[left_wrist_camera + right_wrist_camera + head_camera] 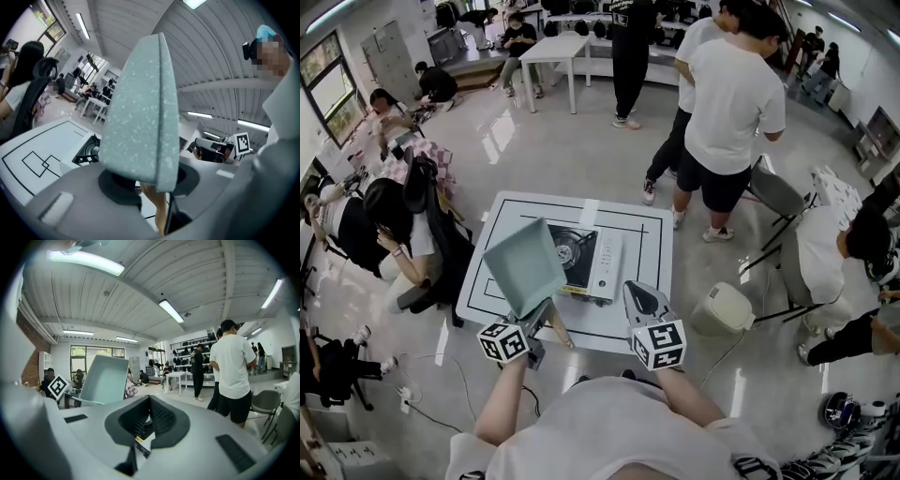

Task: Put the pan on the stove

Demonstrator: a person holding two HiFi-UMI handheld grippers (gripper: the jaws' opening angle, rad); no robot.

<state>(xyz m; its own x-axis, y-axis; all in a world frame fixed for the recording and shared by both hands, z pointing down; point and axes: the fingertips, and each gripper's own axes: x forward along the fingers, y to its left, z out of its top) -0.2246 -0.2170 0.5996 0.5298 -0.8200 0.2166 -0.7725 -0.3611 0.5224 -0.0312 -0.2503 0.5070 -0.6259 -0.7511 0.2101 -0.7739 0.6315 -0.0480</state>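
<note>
We hold the pan (523,267) tilted above the worktop's (628,234) near left, our left gripper's (540,327) jaws clamped on its wooden handle (560,335). The right gripper's (642,302) jaws are together, empty. We should level it, then lower it squarely onto the stove (586,262).

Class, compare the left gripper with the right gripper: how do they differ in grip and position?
The left gripper is shut on the pan, gripping its wooden handle and holding it lifted and tilted. The right gripper is shut on nothing. In the head view the left gripper lies toward the left end of the stove, and the right gripper toward its right end. Both hover at the near edge of the table.
</note>
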